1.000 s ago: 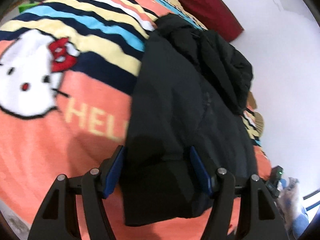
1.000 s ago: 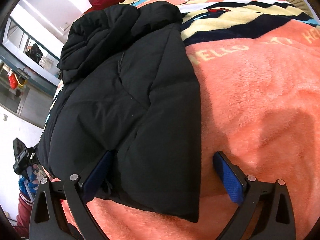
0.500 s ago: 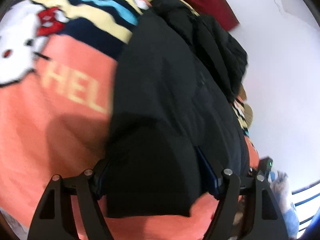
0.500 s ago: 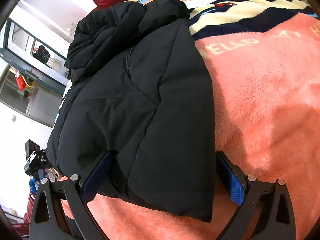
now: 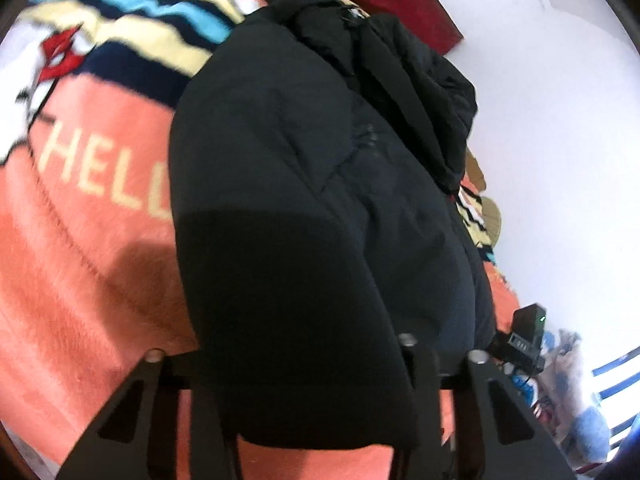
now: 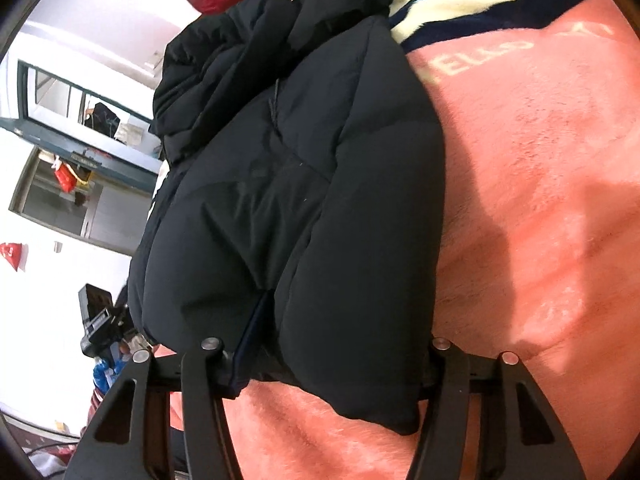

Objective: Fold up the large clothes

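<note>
So both our jaws have just squeezed in: the left gripper (image 5: 296, 392) and right gripper (image 6: 320, 364) each pinch the near hem of the black puffer jacket (image 5: 304, 184), which runs up mid-frame over the orange cartoon blanket (image 5: 80, 264), hood at top.

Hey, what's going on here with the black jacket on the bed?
A person is folding a black puffer jacket laid on an orange cartoon blanket. The left gripper and the right gripper have just been closing on the jacket's near hem, one at each side, and now both pinch it. The hem has not yet been lifted.
</note>
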